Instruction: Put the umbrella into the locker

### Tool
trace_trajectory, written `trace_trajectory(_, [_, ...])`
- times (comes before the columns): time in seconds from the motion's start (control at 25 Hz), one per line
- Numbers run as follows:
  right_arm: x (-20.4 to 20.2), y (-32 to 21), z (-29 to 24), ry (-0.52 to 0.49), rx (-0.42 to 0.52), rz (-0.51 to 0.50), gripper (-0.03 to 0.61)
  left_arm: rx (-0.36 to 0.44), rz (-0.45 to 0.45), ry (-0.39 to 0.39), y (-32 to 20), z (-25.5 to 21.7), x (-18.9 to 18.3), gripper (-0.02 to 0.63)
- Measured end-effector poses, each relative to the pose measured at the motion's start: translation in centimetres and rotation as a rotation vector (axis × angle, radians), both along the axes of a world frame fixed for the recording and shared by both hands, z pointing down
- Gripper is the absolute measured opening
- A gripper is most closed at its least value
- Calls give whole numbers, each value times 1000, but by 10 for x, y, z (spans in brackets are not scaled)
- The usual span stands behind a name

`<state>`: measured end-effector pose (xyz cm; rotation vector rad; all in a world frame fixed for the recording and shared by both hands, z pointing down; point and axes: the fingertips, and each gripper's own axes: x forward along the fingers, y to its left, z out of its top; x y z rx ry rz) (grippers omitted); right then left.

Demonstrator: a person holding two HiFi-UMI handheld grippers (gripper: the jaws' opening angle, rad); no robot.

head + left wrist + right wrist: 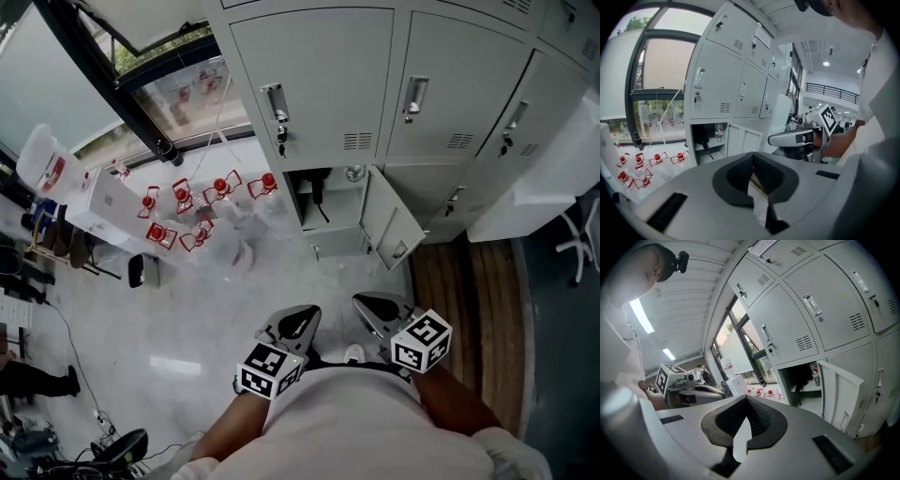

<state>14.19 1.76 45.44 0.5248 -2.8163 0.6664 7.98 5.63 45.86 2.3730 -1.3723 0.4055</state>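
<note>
Left gripper [298,323] and right gripper [378,307] both closed, empty. Far open locker [389,223]: only gripper views show upright bottle [719,132] right of dark umbrella [702,140].

Left gripper [753,154]: jaws together, nothing between. Ahead, left of tips: open locker [692,145], dark umbrella [702,140] inside, clear bottle [719,132] beside it. Right gripper [776,139] off to right.

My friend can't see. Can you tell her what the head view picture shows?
The left gripper and right gripper, both empty with jaws shut, face grey lockers; one low locker stands open, a dark object inside.
</note>
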Motion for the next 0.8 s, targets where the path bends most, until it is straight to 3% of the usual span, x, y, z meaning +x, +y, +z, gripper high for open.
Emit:
trace_trajectory(0.28, [-4,5,-7,34,17,46,40,31,5,3,-1,-20,-18,15])
trace_trajectory(0.48, [-27,9,-10,38,-4,71,40,34,22,6,1,-28,-44,15])
trace_trajectory(0.8, [-55,9,-21,56,39,101,40,33,53,21,6,-25,-70,15])
